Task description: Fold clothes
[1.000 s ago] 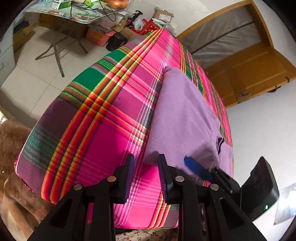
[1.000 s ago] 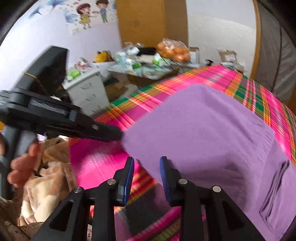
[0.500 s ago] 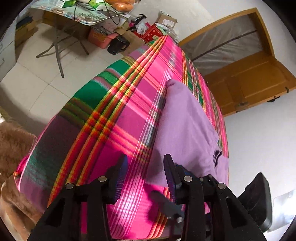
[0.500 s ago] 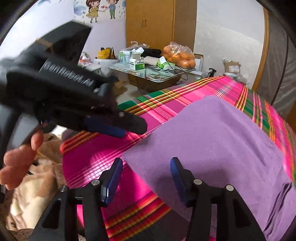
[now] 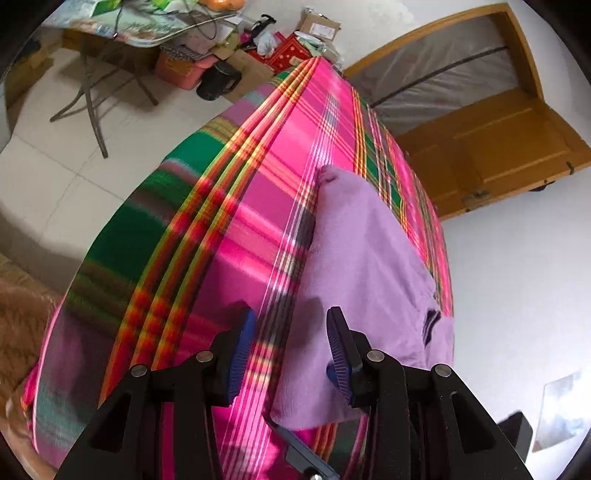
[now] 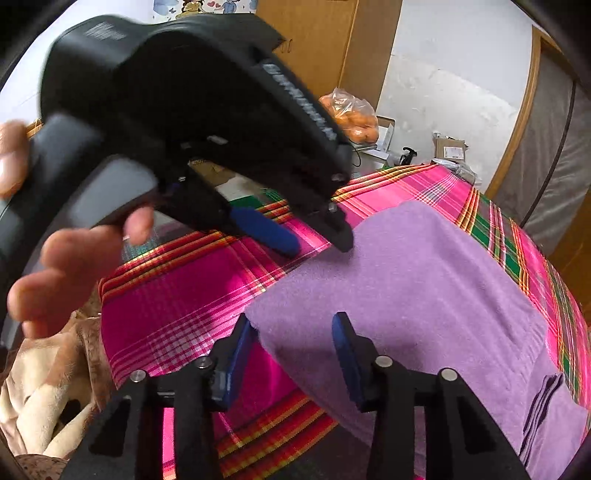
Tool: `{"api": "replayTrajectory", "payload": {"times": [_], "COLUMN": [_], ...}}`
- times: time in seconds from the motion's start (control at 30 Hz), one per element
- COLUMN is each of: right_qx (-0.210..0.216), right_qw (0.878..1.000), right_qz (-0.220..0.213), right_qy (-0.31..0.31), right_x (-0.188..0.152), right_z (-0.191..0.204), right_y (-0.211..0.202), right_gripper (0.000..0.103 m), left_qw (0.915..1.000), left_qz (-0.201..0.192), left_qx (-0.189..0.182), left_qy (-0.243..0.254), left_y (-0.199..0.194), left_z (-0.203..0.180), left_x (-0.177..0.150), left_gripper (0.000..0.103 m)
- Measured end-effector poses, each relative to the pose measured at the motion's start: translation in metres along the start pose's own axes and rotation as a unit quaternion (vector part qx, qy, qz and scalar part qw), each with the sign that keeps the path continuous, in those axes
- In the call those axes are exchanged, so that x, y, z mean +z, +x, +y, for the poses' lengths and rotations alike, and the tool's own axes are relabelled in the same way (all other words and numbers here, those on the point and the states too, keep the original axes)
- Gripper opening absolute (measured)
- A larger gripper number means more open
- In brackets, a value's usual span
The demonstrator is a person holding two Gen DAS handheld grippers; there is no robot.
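The purple garment (image 5: 365,266) lies flat on a bed covered with a plaid blanket (image 5: 221,236) in pink, green and orange. In the left wrist view the garment is on the right part of the blanket, and its near corner reaches toward the near edge of the bed. Beyond the bed there is a pale tiled floor (image 5: 48,173), a folding table (image 5: 122,26) with things on it, some boxes and a black jug (image 5: 218,79), and on the right a wooden door (image 5: 498,144). The left gripper (image 5: 291,354) points down at the near edge of the garment. Its jaws stand apart, after opening within the last second. 1 finger is over the blanket and the other over the purple cloth, and the pads press on nothing.

In the right wrist view the garment (image 6: 424,295) fills the right half of the picture, with a dark striped detail (image 6: 543,410) at its lower right. Behind the bed are a wooden wardrobe (image 6: 325,48), a white wall and a bag of oranges (image 6: 351,118). A beige fluffy blanket (image 6: 40,387) lies at the lower left. The right gripper (image 6: 291,354) is open over the near corner of the garment; its jaws have just closed a little, but they pinch nothing. At the upper left a hand (image 6: 66,266) holds the left gripper (image 6: 314,240), its tips just above the garment's left edge.
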State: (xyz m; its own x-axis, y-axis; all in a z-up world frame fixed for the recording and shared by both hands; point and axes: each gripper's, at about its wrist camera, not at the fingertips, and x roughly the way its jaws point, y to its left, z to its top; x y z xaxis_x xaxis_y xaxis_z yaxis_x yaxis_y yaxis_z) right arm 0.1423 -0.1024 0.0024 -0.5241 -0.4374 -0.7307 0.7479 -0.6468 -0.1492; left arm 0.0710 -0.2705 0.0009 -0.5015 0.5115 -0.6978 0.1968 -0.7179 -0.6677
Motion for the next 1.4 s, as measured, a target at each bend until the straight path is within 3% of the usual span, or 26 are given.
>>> {"api": "replayTrajectory", "payload": {"times": [0.13, 0.17, 0.27, 0.47, 0.67, 0.93, 1.13, 1.27, 1.33, 1.4], "right_qx": [0.002, 0.001, 0.006, 0.016, 0.024, 0.028, 0.030, 0.029, 0.028, 0.027], "right_qw": [1.000, 1.000, 0.999, 0.999, 0.998, 0.997, 0.997, 0.996, 0.996, 0.995], "right_qz": [-0.004, -0.006, -0.016, -0.032, -0.043, -0.051, -0.053, -0.058, -0.062, -0.070], "right_qy": [0.009, 0.013, 0.027, 0.027, 0.033, 0.043, 0.048, 0.053, 0.056, 0.059], "right_x": [0.000, 0.001, 0.000, -0.001, -0.004, -0.008, -0.009, -0.009, -0.010, -0.010], "right_z": [-0.005, -0.006, -0.012, -0.020, -0.025, -0.028, -0.027, -0.029, -0.030, -0.032], "right_y": [-0.001, -0.002, -0.007, -0.016, -0.023, -0.030, -0.031, -0.035, -0.038, -0.045], "right_gripper": [0.029, 0.021, 0.017, 0.014, 0.011, 0.010, 0.010, 0.010, 0.009, 0.009], "left_qw": [0.9999, 0.9999, 0.9998, 0.9995, 0.9988, 0.9975, 0.9979, 0.9984, 0.9985, 0.9987], "left_qz": [0.011, 0.014, 0.016, 0.025, 0.040, 0.067, 0.062, 0.054, 0.050, 0.046], "left_qx": [-0.001, -0.002, 0.001, 0.000, -0.026, -0.019, -0.017, -0.015, -0.017, -0.018], "left_qy": [0.007, 0.010, 0.014, 0.019, -0.011, -0.005, 0.006, 0.011, 0.013, 0.016], "left_y": [0.010, 0.013, 0.018, 0.033, 0.053, 0.073, 0.073, 0.070, 0.067, 0.063], "left_z": [-0.006, -0.008, -0.013, -0.025, -0.031, -0.048, -0.049, -0.046, -0.048, -0.051], "left_x": [0.012, 0.016, 0.025, 0.042, 0.063, 0.084, 0.084, 0.082, 0.081, 0.081], "left_gripper": [0.041, 0.041, 0.041, 0.041, 0.041, 0.041, 0.040, 0.031, 0.021, 0.019]}}
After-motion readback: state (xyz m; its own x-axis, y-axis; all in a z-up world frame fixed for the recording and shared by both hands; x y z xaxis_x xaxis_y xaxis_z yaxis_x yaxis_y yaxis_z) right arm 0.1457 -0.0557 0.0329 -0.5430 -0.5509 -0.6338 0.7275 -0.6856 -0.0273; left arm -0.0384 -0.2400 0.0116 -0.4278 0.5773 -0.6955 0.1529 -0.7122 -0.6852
